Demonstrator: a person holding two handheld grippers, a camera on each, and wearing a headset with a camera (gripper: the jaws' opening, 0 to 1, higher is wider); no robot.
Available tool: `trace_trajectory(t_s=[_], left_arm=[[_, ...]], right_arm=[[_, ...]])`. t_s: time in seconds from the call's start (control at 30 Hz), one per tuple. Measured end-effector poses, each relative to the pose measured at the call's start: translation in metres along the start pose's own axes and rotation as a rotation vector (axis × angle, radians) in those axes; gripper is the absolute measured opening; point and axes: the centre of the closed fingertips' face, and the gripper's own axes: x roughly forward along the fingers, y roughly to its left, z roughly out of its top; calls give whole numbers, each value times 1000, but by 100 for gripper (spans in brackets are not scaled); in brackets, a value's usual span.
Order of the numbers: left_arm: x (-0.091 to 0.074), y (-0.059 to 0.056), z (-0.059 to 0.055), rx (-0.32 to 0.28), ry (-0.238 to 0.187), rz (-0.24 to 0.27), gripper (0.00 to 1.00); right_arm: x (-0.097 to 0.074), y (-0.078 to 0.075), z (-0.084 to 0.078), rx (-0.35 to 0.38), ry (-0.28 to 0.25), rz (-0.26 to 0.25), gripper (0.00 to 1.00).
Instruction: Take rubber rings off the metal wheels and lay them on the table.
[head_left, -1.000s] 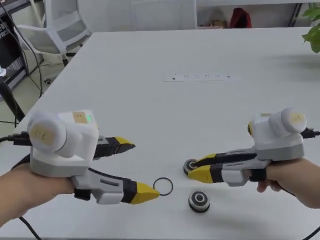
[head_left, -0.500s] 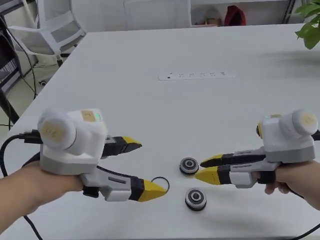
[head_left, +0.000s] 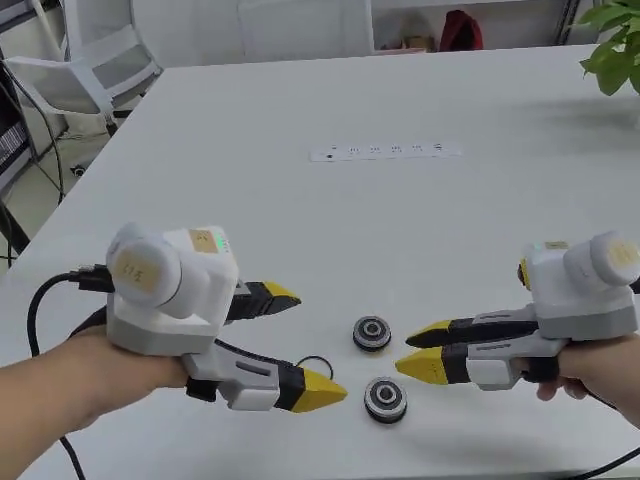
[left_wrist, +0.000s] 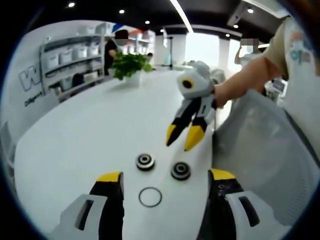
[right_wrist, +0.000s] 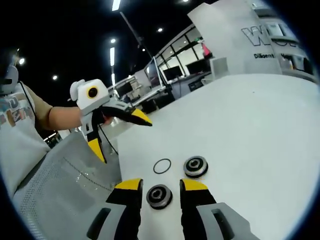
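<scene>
Two small metal wheels lie flat near the table's front edge, one (head_left: 372, 333) farther and one (head_left: 385, 398) nearer. A thin black rubber ring (head_left: 315, 364) lies loose on the table to their left, partly hidden by the left gripper's lower jaw. My left gripper (head_left: 305, 343) is open, with the ring (left_wrist: 150, 197) ahead between its jaws and the wheels (left_wrist: 145, 161) (left_wrist: 180, 170) beyond. My right gripper (head_left: 404, 350) is open, just right of the wheels and touching neither. One wheel (right_wrist: 159, 196) sits between its jaws, with the other wheel (right_wrist: 195, 167) and the ring (right_wrist: 162, 166) beyond.
A white power strip (head_left: 385, 152) lies flat mid-table. A potted plant (head_left: 610, 50) stands at the far right corner. Office chairs (head_left: 95, 70) stand beyond the table's left side. The front edge runs just under the grippers.
The right gripper's tips were at the farther wheel and have drawn back to the right. The left gripper has shifted right, its lower jaw now over part of the ring.
</scene>
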Motion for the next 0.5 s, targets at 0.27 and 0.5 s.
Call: trace_trajectory(t_s=[0.27, 0.5], left_arm=[[6, -4, -2, 14, 15, -20, 67], [12, -7, -6, 25, 32, -39, 65]], right_arm=[[-3, -5, -14, -22, 20, -3, 28], [-6, -11, -26, -49, 43, -9, 27]])
